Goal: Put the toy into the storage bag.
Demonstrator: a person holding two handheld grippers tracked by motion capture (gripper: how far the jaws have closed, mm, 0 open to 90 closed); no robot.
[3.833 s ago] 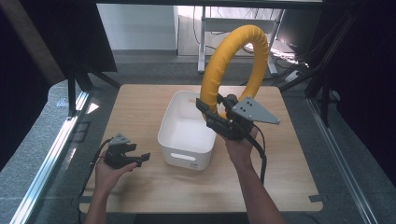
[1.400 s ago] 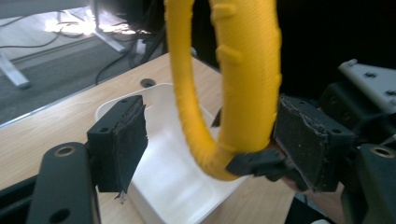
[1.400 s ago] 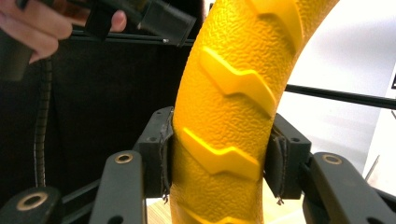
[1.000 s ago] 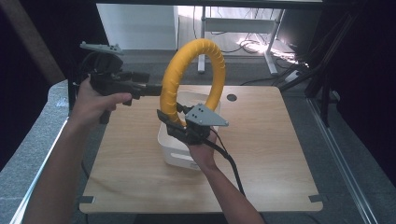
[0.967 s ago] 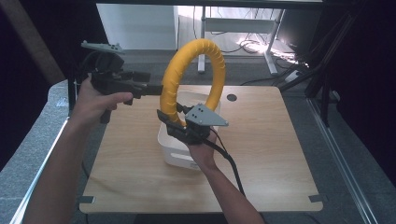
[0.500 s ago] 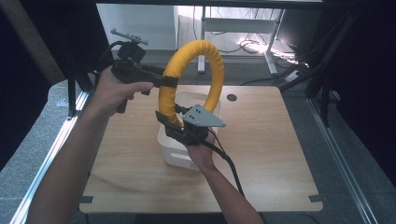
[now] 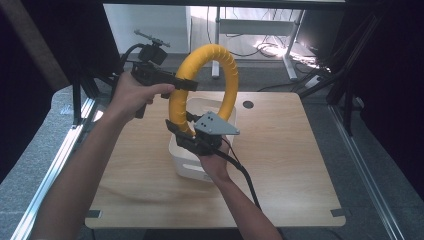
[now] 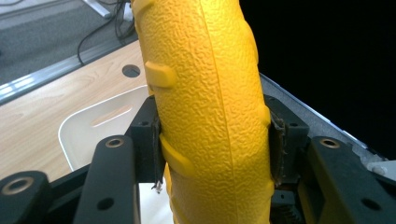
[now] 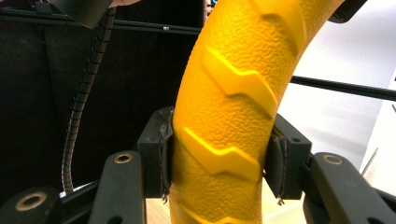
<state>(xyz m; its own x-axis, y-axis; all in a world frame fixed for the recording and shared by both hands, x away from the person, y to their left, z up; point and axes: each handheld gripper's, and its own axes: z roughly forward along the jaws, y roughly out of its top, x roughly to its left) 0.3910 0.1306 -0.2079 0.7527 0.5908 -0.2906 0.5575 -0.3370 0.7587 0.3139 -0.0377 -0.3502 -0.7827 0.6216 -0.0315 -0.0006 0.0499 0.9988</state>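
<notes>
A yellow ridged ring (image 7: 200, 75), like a tyre, stands upright in the air above a white tub (image 7: 186, 159) on the wooden table (image 7: 280, 165). My right gripper (image 7: 177, 131) is shut on the ring's lower left part; its pads press both sides of the ring (image 9: 224, 140). My left gripper (image 7: 186, 85) has just been closing from the left and now clamps the ring's upper left side, the ring (image 8: 210, 116) wedged between its pads. The tub (image 8: 98, 126) shows below and behind it.
The tub sits near the table's middle, under the ring. A round cable hole (image 7: 248, 104) lies at the table's back. Metal rails (image 7: 55, 165) run along the left edge, and desk legs with cables (image 7: 270, 45) stand beyond the far edge.
My left gripper has moved right to the ring and closed on its upper left side. The right gripper and the ring have stayed in place.
</notes>
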